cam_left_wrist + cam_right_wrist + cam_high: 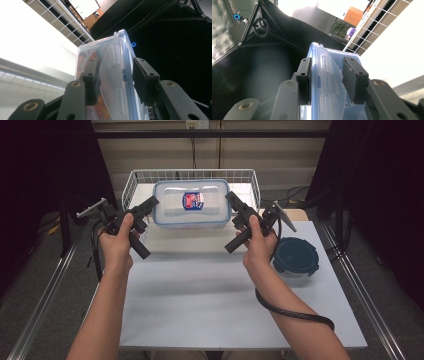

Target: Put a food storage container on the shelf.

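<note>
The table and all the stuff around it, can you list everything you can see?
Clear rectangular plastic box with blue-edged lid and red-blue label: one, over the white wire basket, held at both ends.
White wire basket: one, at the far edge of the table.
Round dark teal lidded container: one, on the table by the person's right hand.
White table: one, in the middle, under everything.
Left gripper: one, black, at the box's left end, one jaw on each side of the box's end in the left gripper view.
Right gripper: one, black, at the box's right end, jaws the same way.
Hands: two, left hand and right hand, each holding a gripper.
</note>
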Motion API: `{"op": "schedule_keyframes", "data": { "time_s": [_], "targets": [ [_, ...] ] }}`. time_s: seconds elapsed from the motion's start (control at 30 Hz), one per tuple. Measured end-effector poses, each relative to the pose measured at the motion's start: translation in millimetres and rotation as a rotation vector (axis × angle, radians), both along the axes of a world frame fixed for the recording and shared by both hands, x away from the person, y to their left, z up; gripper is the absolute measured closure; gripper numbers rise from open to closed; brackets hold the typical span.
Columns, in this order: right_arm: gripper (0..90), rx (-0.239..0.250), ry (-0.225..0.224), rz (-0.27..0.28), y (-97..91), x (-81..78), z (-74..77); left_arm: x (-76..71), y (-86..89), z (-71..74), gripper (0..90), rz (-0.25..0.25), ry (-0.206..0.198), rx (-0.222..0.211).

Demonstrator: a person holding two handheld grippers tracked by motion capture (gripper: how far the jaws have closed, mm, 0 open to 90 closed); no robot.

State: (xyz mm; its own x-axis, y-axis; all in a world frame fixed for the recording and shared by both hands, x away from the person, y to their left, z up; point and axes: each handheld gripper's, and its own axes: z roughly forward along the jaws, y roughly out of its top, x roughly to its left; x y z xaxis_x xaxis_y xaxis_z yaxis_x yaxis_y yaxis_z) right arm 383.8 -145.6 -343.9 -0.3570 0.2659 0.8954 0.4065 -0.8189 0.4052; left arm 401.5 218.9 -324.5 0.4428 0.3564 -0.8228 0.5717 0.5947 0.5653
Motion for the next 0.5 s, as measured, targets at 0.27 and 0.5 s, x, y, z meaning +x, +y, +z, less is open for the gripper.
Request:
{"op": "schedule_keyframes", "data": {
  "time_s": [0.27, 0.5],
  "targets": [
    [61.2, -0.002, 0.011, -0.002, 3.7, 17.7, 8.2, 14.5, 2.2, 8.0, 58.8, 0.010, 0.002, 0.003],
    [61.2, -0.005, 0.009, -0.015, 5.4, 25.1, 13.5, 25.8, 1.0, 11.4, 58.8, 0.024, 0.007, -0.016]
  ]
}}
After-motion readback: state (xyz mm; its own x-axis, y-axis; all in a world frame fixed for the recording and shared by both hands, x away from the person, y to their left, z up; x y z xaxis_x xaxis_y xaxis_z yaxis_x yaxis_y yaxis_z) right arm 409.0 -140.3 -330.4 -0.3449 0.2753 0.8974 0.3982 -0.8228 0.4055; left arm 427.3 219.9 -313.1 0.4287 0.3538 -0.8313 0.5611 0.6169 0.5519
